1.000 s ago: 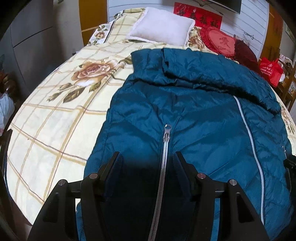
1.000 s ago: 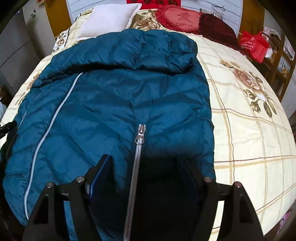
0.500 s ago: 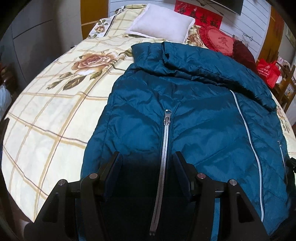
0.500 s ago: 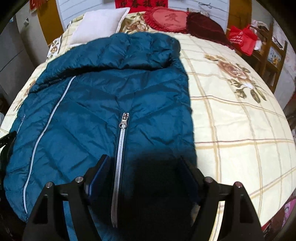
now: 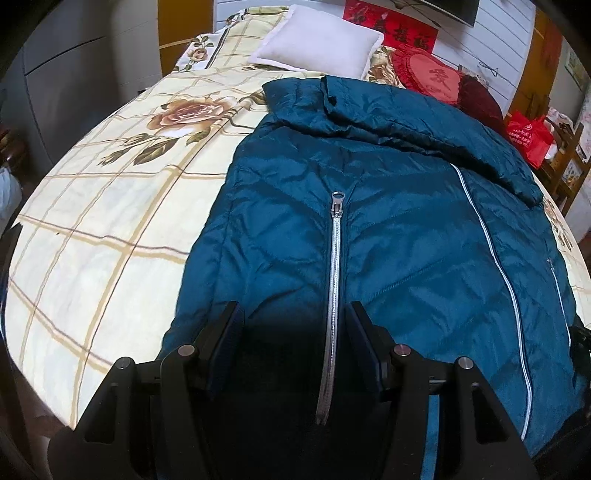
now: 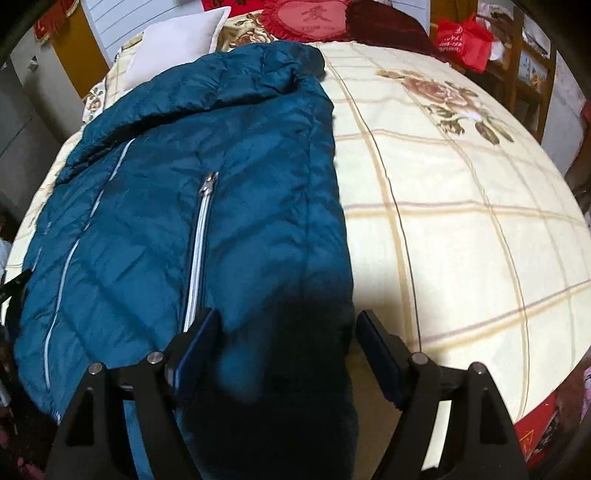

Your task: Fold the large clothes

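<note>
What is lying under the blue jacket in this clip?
The blue jacket lies spread on a floral checked bedspread, which shows on both sides. Whatever is directly beneath the jacket is covered and cannot be seen.

Floral checked bedspread [image 5: 110,236], white pillow [image 5: 317,48], red cushion [image 6: 314,18], white panelled wall [image 5: 491,48].

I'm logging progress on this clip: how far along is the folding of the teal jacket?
Early. Done: the teal jacket lies spread on the bed, its sleeve crossed over the top. In hand: nothing; the left gripper and right gripper hover open above the near hem, gripping no fabric. Left: grasp the hem and fold the body toward the pillow.
</note>
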`<state>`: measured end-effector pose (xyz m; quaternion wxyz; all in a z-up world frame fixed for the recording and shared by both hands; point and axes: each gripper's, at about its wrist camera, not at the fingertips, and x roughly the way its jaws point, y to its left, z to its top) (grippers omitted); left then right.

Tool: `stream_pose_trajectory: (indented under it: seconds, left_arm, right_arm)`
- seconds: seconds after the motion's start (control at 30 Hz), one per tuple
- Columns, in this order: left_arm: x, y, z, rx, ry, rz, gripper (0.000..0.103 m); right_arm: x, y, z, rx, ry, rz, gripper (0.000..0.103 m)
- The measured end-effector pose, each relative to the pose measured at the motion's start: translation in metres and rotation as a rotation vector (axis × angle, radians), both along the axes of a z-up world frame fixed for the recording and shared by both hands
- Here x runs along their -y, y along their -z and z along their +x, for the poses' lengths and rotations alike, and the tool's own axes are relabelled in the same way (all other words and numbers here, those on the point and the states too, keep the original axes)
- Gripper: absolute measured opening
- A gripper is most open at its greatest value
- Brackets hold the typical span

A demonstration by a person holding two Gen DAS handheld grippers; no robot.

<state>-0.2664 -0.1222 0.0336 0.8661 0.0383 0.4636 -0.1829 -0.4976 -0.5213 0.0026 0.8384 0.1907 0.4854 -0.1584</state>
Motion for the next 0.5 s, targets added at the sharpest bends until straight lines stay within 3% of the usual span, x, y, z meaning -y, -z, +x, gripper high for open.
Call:
stream_pose_trajectory:
  seconds: [0.3, 0.5]
  left_arm:
    - [-0.022, -0.020, -0.021, 0.038, -0.011, 0.003, 0.074]
    - [-0.038, -0.025, -0.030, 0.044, -0.018, 0.030, 0.074]
  right_arm:
    - [-0.022, -0.010, -0.021, 0.015, -0.084, 0.012, 0.081]
    - [-0.020, -0.012, -0.034, 0.023, -0.070, 0.061, 0.082]
